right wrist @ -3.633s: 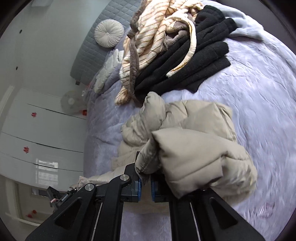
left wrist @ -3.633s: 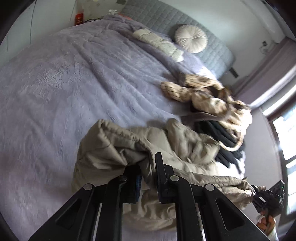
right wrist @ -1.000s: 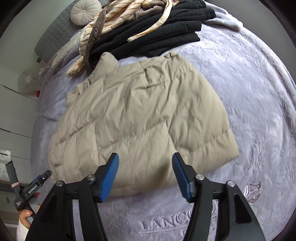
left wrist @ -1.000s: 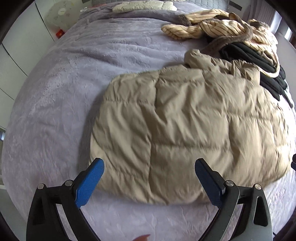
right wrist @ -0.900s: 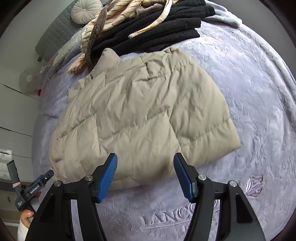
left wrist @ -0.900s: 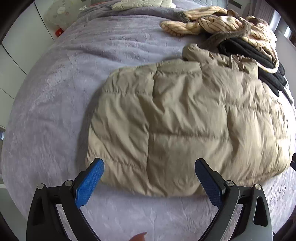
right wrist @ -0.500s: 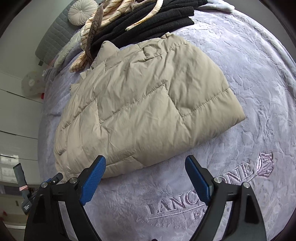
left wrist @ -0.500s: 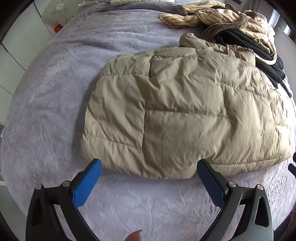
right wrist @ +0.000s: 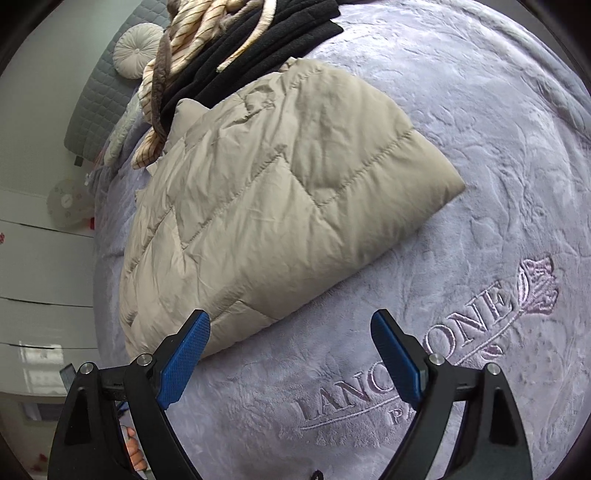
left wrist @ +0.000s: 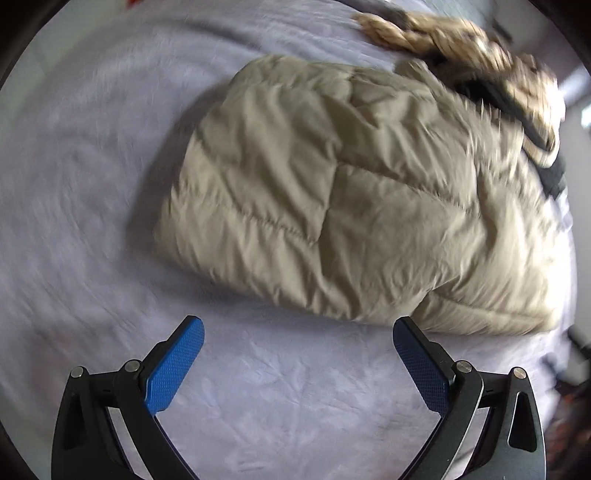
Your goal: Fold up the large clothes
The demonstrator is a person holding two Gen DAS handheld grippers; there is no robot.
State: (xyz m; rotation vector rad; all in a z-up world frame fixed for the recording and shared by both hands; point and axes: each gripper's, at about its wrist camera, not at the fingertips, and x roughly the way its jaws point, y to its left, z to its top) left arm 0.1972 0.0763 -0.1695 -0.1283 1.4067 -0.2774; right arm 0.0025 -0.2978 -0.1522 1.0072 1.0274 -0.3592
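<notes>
You're working in a home bedroom: a lilac blanket (right wrist: 480, 155) is covering a bed, a grey quilted headboard (right wrist: 99, 96) is standing behind a round cushion (right wrist: 137, 50), clothes (right wrist: 236, 40) are lying piled, and white wardrobe doors (right wrist: 40, 266) are lining the wall.

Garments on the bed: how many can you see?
3: beige puffer jacket flat in front; black garment behind it; striped cream garment draped over that. More may be buried.

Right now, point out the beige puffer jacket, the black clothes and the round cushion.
beige puffer jacket (right wrist: 280, 192), right wrist view, middle quilted panel.
black clothes (right wrist: 280, 33), right wrist view, folded top layer.
round cushion (right wrist: 137, 50), right wrist view, centre button.
</notes>
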